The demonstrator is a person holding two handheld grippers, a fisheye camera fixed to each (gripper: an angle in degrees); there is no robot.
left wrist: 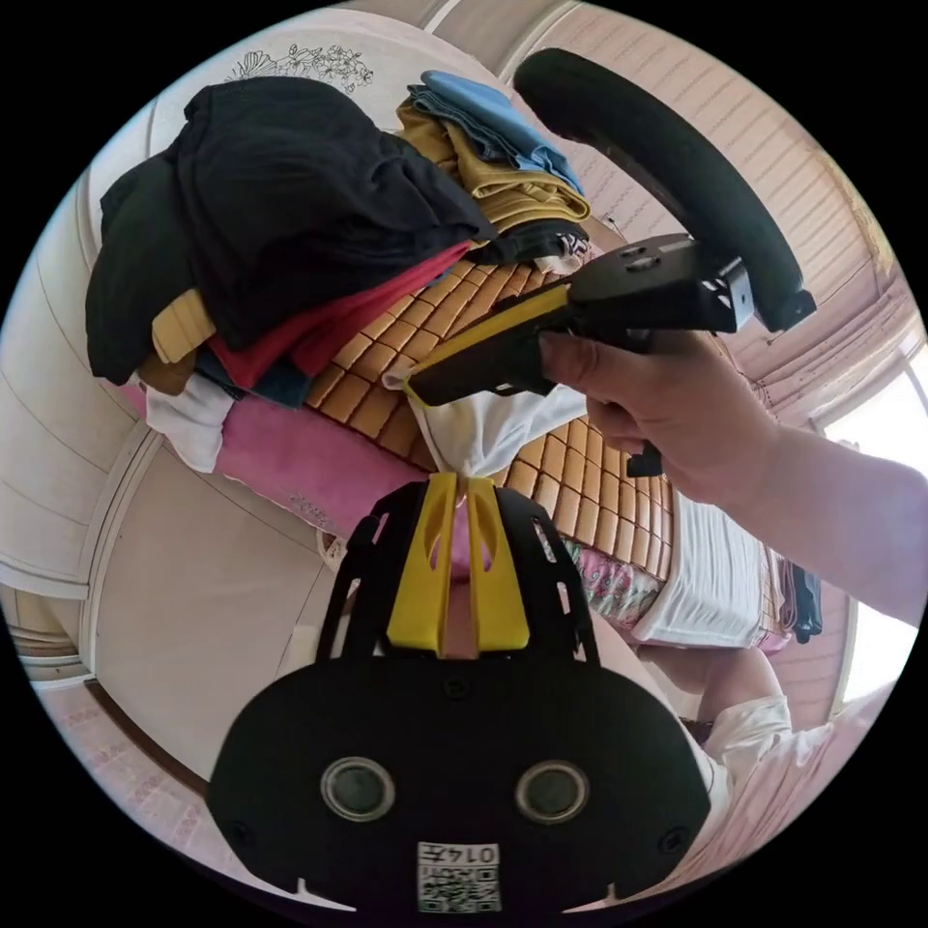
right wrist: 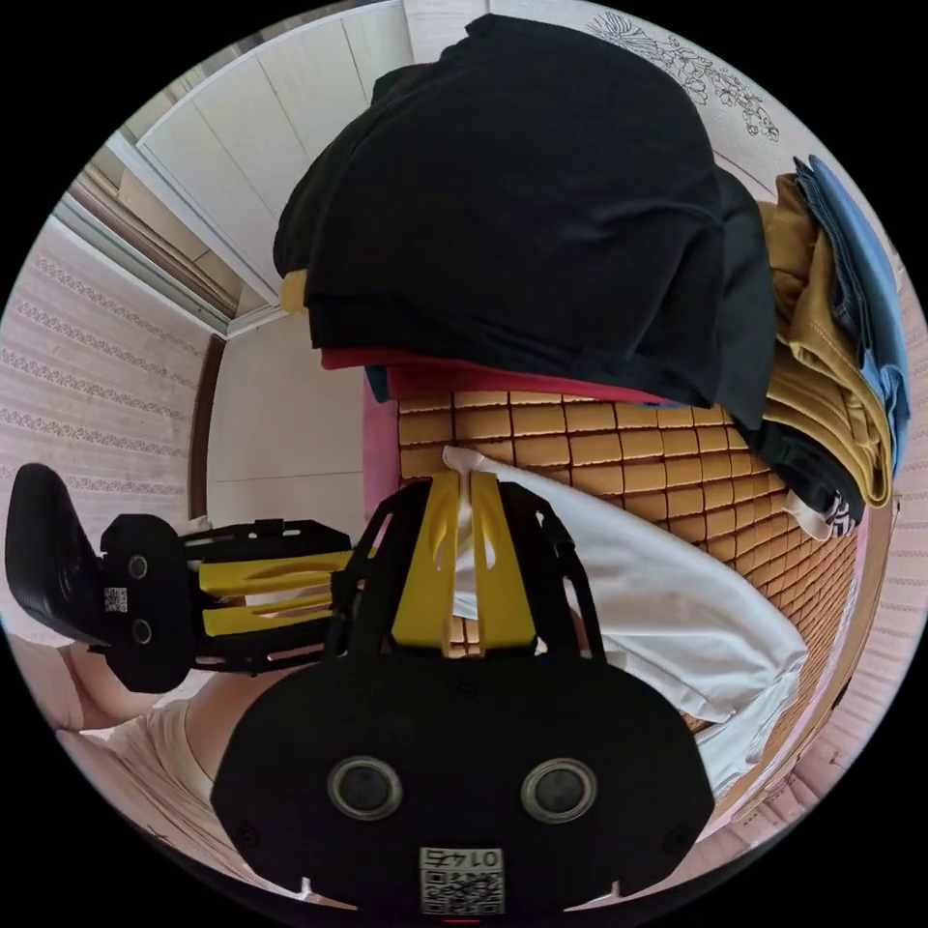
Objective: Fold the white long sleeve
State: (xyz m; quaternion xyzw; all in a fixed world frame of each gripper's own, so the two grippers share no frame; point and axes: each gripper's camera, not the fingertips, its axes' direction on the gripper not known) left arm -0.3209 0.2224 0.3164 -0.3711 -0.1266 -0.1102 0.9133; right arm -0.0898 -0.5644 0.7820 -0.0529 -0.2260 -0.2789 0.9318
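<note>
The white long sleeve [right wrist: 657, 609] is lifted over a bamboo mat [right wrist: 619, 435], hanging from both grippers. In the left gripper view, my left gripper [left wrist: 462, 478] is shut on a bunched white edge of the long sleeve [left wrist: 483, 435], and my right gripper [left wrist: 418, 385], held in a hand, pinches the same cloth just above it. In the right gripper view, my right gripper [right wrist: 464, 478] is shut on a corner of the shirt, which drapes away to the right. The left gripper [right wrist: 333, 585] reaches in from the left, close beside it, with white cloth between its jaws.
A tall heap of folded clothes, black on top [right wrist: 541, 203] over red [left wrist: 319, 324], stands on the mat. Beside it lies a pile of mustard [left wrist: 503, 179] and blue [left wrist: 493, 111] garments. A pink mattress edge [left wrist: 290, 454] and a pale wardrobe [left wrist: 193, 599] lie behind.
</note>
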